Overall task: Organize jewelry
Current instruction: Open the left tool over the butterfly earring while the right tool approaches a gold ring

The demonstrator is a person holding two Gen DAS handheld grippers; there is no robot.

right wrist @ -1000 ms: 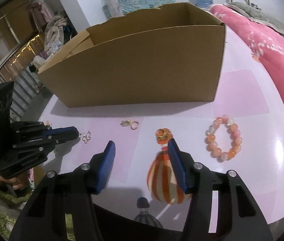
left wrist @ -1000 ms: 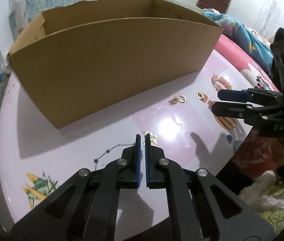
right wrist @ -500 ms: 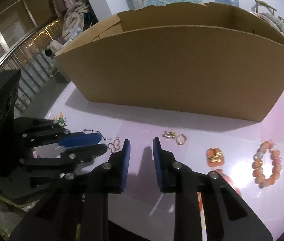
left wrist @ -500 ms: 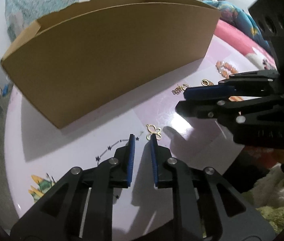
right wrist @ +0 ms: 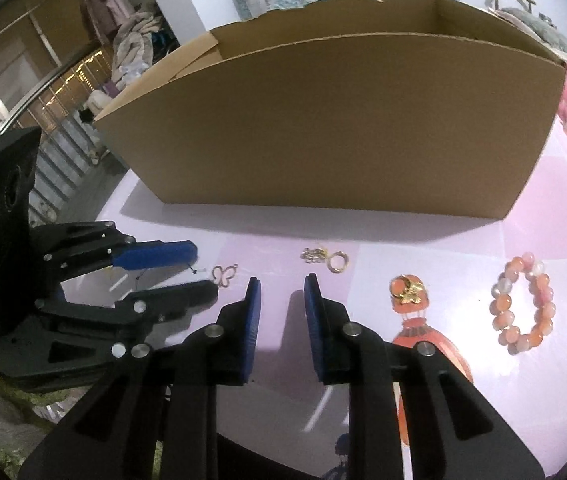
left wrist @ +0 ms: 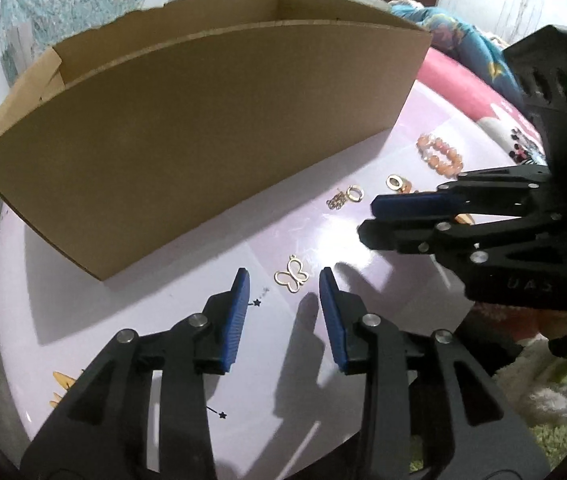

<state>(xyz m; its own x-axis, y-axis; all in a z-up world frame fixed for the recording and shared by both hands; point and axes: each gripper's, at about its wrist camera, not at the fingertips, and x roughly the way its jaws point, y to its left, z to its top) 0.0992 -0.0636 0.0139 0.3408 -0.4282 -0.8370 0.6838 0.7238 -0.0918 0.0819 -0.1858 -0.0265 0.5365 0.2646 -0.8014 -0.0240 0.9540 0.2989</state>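
The left gripper (left wrist: 283, 276), its jaws just opening with nothing clamped, frames the butterfly pendant (left wrist: 292, 275) lying flat just past its fingertips, loop pointing away. The right gripper (right wrist: 282, 282) stands narrowly parted, empty.

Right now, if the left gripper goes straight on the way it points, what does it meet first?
Most likely the gold butterfly pendant, lying on the table just ahead of the left gripper, whose open jaws have just been opening. Depth is unclear; the fingertips may meet the tabletop beside it.
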